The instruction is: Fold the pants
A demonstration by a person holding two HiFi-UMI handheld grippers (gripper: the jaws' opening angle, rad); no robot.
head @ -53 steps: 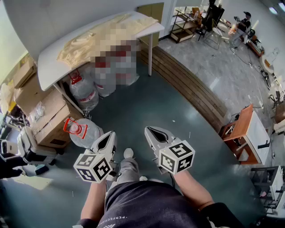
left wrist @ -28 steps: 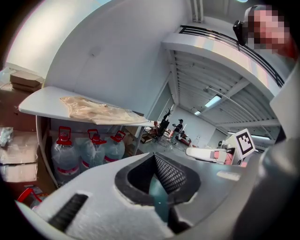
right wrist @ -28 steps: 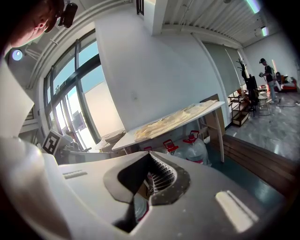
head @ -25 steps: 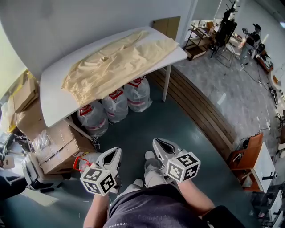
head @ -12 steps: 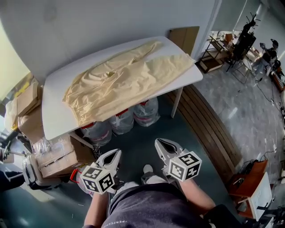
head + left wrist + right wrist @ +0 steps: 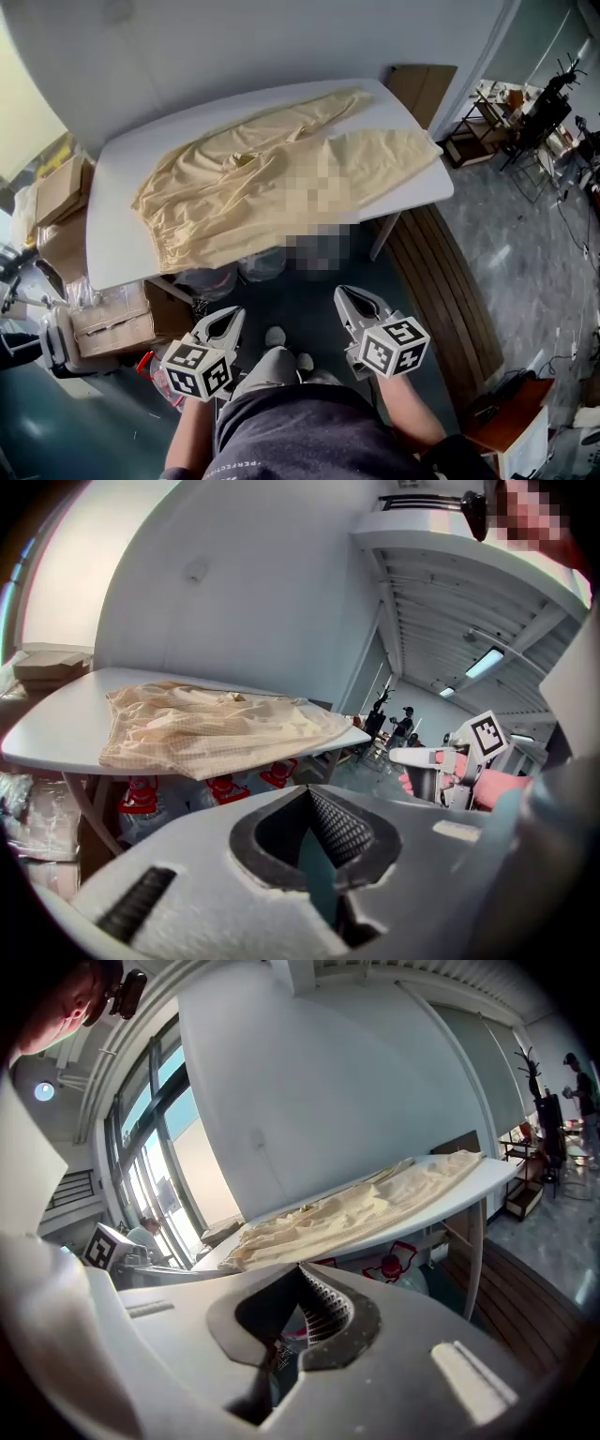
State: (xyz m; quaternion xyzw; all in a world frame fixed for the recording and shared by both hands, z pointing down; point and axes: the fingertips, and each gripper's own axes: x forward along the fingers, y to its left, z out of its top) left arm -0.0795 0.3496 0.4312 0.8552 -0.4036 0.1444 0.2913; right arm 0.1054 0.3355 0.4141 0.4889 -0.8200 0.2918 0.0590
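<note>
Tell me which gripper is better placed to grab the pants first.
Left, narrowly. The left gripper and right gripper are both shut and short of the table, but the left faces the waistband end of the pants, which lies almost at the table's near edge.

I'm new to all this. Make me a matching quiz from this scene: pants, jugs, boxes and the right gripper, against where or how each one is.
Things:
1. pants
2. jugs
3. boxes
4. right gripper

Places or states:
A. under the table
B. jaws shut, nothing held, short of the table
C. spread out on top of the table
D. stacked by the table's left end in the head view

Pairs: 1-C, 2-A, 3-D, 4-B
</note>
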